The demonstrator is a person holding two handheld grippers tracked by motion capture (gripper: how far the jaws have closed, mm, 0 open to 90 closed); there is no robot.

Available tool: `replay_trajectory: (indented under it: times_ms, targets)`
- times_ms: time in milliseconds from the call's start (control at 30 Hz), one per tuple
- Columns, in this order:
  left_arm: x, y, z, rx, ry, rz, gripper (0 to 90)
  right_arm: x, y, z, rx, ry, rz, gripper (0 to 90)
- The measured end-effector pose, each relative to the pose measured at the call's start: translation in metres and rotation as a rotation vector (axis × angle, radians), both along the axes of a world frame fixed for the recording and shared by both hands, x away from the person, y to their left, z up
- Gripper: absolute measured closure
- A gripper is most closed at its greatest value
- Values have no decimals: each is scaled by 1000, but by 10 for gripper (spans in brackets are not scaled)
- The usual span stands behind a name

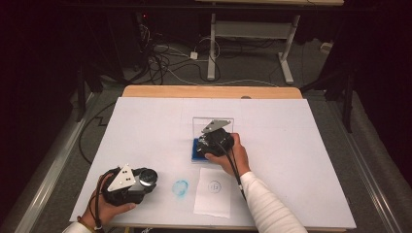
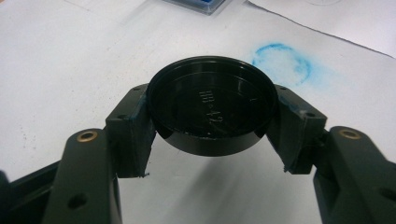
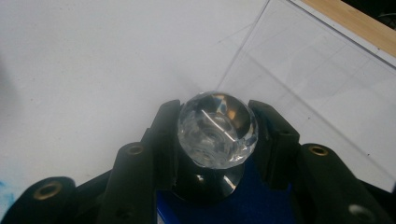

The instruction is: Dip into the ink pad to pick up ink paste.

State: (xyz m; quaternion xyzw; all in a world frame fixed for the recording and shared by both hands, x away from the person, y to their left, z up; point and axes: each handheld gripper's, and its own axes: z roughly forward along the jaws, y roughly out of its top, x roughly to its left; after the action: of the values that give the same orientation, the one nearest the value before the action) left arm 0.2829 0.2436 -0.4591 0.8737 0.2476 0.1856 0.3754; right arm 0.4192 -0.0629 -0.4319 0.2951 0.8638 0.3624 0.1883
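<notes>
The left gripper has its jaws clenched on a round black cap, held clear of the white tabletop at the lower left of the high view, probably to keep it away from the work. The right gripper's jaws grasp the faceted clear knob of a stamp, pressed onto the blue ink pad at mid-frame, likely to load ink. Below lie a blue smudge and a paper slip.

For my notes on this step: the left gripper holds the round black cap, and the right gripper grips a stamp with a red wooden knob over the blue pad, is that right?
Not quite: the right gripper view shows the stamp's knob is clear faceted crystal, not red wood. The rest holds: left gripper on the round black cap, right gripper over the blue pad.
</notes>
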Motion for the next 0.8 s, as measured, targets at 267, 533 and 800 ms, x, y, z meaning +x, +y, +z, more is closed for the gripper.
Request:
replay_trajectory:
  times_ms: [267, 533, 800]
  targets:
    - [0, 0, -1, 1, 4, 0, 365, -2, 1, 0, -5, -3, 3, 570]
    - [0, -2, -1, -16, 10, 7, 365, 0, 0, -1, 7, 6, 3, 571]
    - [-1, -3, -2, -23, 14, 8, 365, 1, -1, 0, -6, 7, 14, 571]
